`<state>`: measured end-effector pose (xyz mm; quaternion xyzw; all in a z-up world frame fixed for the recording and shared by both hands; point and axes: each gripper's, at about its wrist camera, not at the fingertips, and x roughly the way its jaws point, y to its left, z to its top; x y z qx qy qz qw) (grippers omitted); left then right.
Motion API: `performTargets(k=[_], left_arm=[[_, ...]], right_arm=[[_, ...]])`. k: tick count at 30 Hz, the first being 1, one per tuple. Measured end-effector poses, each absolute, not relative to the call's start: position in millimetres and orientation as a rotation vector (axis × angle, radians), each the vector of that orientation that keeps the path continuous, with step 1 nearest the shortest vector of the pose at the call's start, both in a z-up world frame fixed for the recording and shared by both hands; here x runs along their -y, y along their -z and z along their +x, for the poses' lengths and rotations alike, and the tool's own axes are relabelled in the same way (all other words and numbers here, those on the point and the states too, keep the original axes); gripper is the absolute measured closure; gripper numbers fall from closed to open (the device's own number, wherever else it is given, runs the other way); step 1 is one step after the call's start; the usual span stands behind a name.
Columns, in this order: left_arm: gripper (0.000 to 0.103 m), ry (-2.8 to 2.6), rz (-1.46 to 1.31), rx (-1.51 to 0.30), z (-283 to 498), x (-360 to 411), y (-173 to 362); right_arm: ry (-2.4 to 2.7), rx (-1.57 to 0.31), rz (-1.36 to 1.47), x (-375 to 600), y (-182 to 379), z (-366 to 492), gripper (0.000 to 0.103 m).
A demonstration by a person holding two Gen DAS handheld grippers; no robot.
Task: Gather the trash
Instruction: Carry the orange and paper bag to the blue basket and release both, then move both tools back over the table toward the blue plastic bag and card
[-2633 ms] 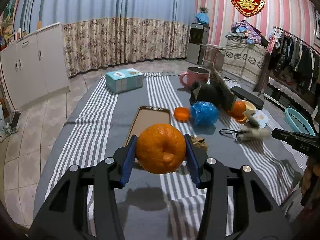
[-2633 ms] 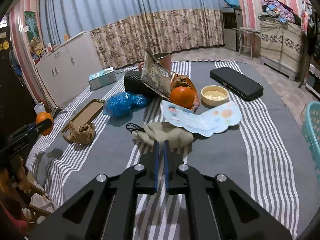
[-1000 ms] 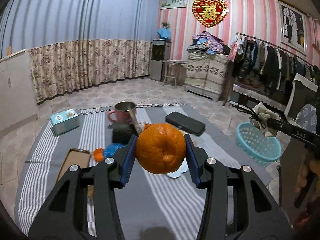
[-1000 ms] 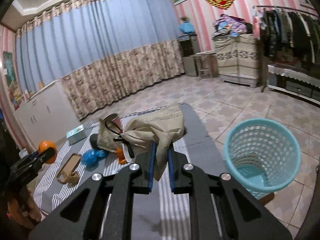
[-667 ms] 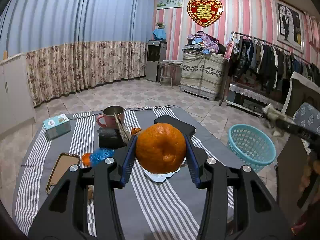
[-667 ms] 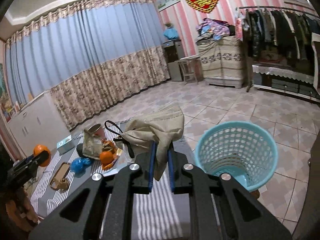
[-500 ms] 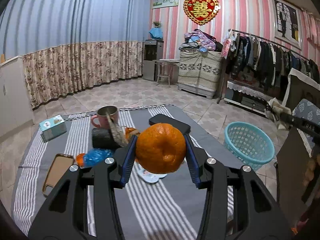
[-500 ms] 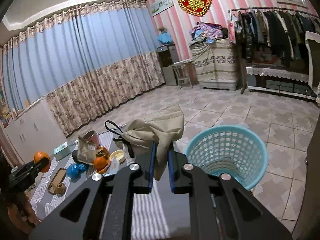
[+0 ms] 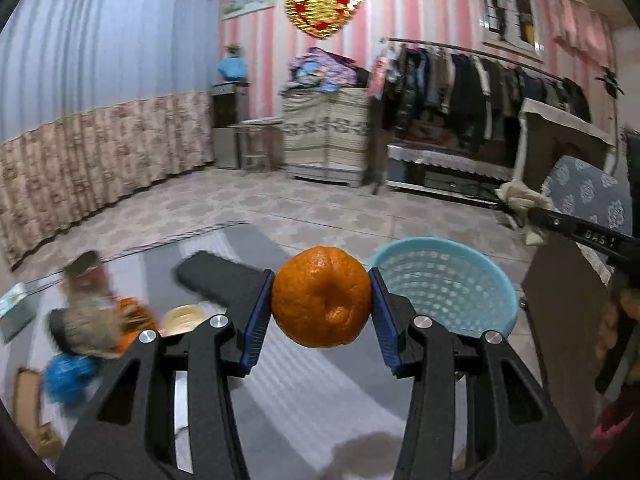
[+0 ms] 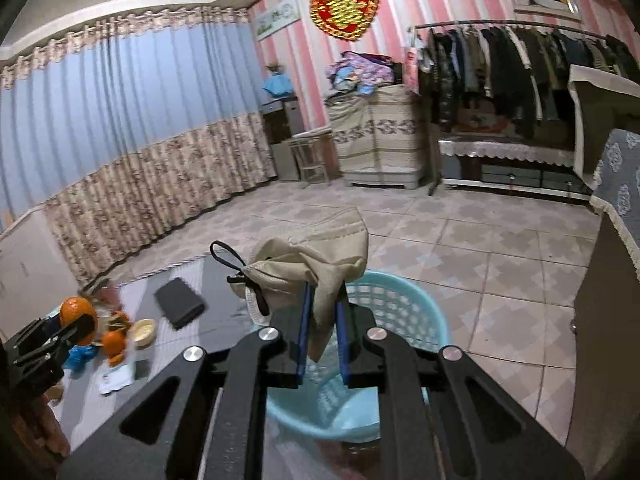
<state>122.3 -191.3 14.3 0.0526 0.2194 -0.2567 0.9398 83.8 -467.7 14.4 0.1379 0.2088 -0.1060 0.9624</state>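
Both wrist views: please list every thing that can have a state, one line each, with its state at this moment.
Left tongs: shut on the orange, held in the air.
Orange: whole, unpeeled, clamped between the blue pads.
Right tongs: shut on the beige cloth pouch.
Beige cloth pouch: crumpled, hanging over the basket, black cord loose.
Blue basket: upright on the floor, open top; contents cannot be told.
Black case: closed, lying flat on the striped cloth.

The left gripper (image 9: 321, 300) clamps an orange (image 9: 321, 297) between its blue pads. Just beyond, to the right, stands a light blue basket (image 9: 444, 284). At far right the right gripper (image 9: 520, 210) holds what looks like beige cloth (image 9: 520, 202); the items at left are blurred.
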Motion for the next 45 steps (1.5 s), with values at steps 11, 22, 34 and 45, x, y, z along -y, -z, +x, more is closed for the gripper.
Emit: performTargets(k=[11, 22, 34, 45], left_arm=[[0.058, 0.669, 0.095, -0.503, 174.8, 296.1, 19.9], [0.026, 0.677, 0.105, -0.544, 207.4, 333.0, 35.0], [0.006, 0.474, 0.081, -0.452, 210.2, 252.8, -11.2], [0.006, 0.37, 0.049, -0.433, 194.2, 178.5, -35.9]], right_arm=[[0.298, -0.521, 0.263, 520.4, 13.3, 111.5, 0.09], [0.304, -0.598, 0.249, 523.3, 36.4, 142.4, 0.09], [0.268, -0.64, 0.241, 490.8, 53.6, 177.1, 0.063], [0.308, -0.595, 0.218, 468.1, 48.0, 177.7, 0.008]])
